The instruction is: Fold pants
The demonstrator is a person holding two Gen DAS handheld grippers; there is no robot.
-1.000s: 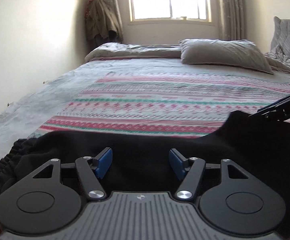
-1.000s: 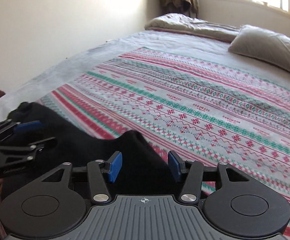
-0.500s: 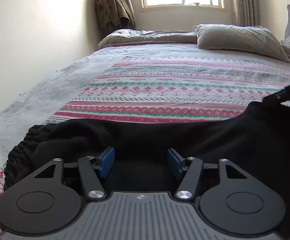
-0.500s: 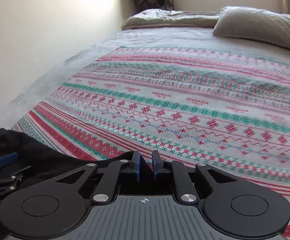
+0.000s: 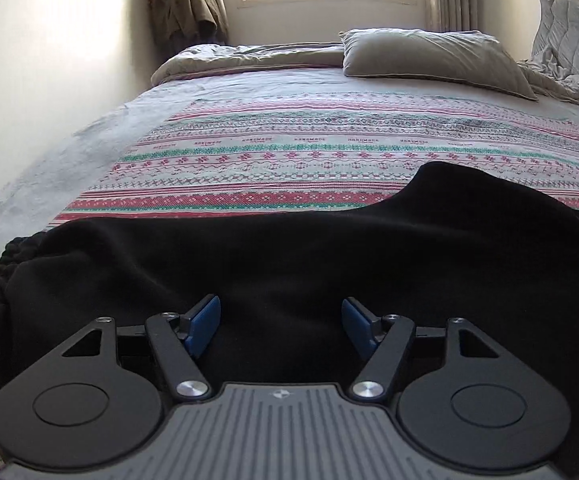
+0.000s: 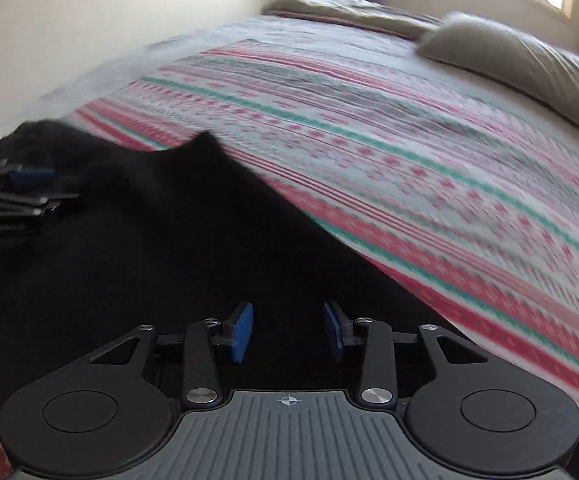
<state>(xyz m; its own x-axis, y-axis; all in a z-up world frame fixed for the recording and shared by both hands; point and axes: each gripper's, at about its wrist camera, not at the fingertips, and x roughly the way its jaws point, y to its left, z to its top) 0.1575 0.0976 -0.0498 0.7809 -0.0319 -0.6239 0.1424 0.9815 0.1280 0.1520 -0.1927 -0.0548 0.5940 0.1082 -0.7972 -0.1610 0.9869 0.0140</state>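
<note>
Black pants (image 5: 289, 256) lie across the near end of the bed (image 5: 329, 160). The left gripper (image 5: 280, 322) hangs over them, blue fingers (image 5: 203, 322) apart, just opened wider, gripping nothing.

The right gripper (image 6: 288, 332), pinched shut half a second ago, has just been opening. It now sits over the black pants (image 6: 161, 248) with nothing pressed between its pads.

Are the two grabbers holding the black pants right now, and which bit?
No. The left gripper and right gripper both stand open over the black pants; the right's jaws have just been opening. Nothing is pinched.
</note>
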